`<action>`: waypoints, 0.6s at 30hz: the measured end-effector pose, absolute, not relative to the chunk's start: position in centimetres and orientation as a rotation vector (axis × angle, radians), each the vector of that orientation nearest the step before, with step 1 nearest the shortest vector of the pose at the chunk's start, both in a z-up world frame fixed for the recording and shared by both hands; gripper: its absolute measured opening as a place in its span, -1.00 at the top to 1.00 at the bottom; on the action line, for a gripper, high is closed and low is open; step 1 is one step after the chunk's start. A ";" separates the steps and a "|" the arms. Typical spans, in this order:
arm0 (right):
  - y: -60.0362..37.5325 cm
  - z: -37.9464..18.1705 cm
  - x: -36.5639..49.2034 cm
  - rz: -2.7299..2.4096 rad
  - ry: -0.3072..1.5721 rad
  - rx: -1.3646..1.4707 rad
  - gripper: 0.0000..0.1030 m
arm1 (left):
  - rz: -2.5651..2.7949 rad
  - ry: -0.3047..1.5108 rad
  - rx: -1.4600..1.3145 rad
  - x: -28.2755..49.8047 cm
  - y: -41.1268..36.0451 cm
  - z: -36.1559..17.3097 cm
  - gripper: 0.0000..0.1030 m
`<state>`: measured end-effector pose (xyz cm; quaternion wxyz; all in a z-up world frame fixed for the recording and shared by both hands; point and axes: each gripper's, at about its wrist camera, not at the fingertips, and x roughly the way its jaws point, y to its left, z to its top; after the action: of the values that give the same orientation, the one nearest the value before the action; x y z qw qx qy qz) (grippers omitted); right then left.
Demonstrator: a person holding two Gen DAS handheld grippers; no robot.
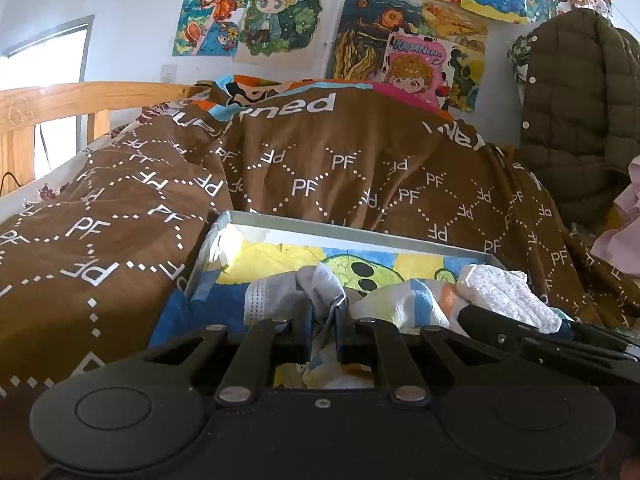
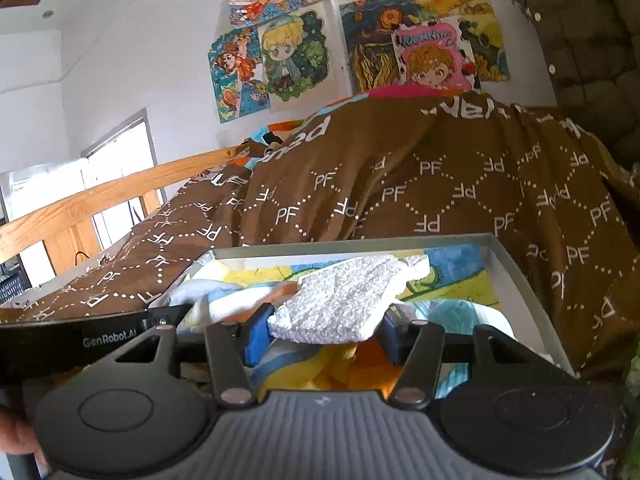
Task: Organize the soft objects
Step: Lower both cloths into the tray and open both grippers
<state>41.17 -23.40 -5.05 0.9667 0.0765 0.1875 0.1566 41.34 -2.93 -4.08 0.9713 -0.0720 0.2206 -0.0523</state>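
We hold both grippers low over a shallow grey tray (image 1: 362, 236) that sits on a brown "PF"-patterned quilt (image 1: 340, 168), each pointing forward and a little downward toward the wall of cartoon drawings (image 1: 280, 12).

Our left gripper (image 1: 323, 320) has its jaws nearly together, pinching a fold of grey-and-white cloth (image 1: 320, 284) that bunches up between the blue pads (image 1: 342, 322). The cloth looks thin, crumpled, with a dotted band along its edge at 9 o'clock of the fingertips.

Our right gripper (image 2: 320, 332) stands about half spread, its pads pressed on either side of a white foam slab (image 2: 344, 296). The slab is flat, grainy and ragged-edged, tilted upward away from us toward 1 o'clock, over the tray's painted lining (image 2: 460, 280). In the left view it lies at 3 o'clock of the left fingertips, beside a blue, white and orange soft piece (image 1: 408, 304).
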 end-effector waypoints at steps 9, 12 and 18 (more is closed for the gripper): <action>-23.9 -4.9 41.5 0.295 0.390 0.162 -0.37 | -0.086 0.462 -0.174 41.5 -2.9 -4.1 0.60; -24.2 -4.7 41.5 0.283 0.391 0.167 -0.46 | -0.079 0.467 -0.186 41.4 -2.8 -4.1 0.55; -25.2 -4.3 41.5 0.240 0.384 0.166 -0.62 | -0.073 0.469 -0.180 41.1 -2.9 -4.0 0.36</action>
<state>41.51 -25.18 -4.29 0.9711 0.0821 0.1901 0.1190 41.06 -2.92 -3.98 0.9680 -0.0889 0.2320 -0.0359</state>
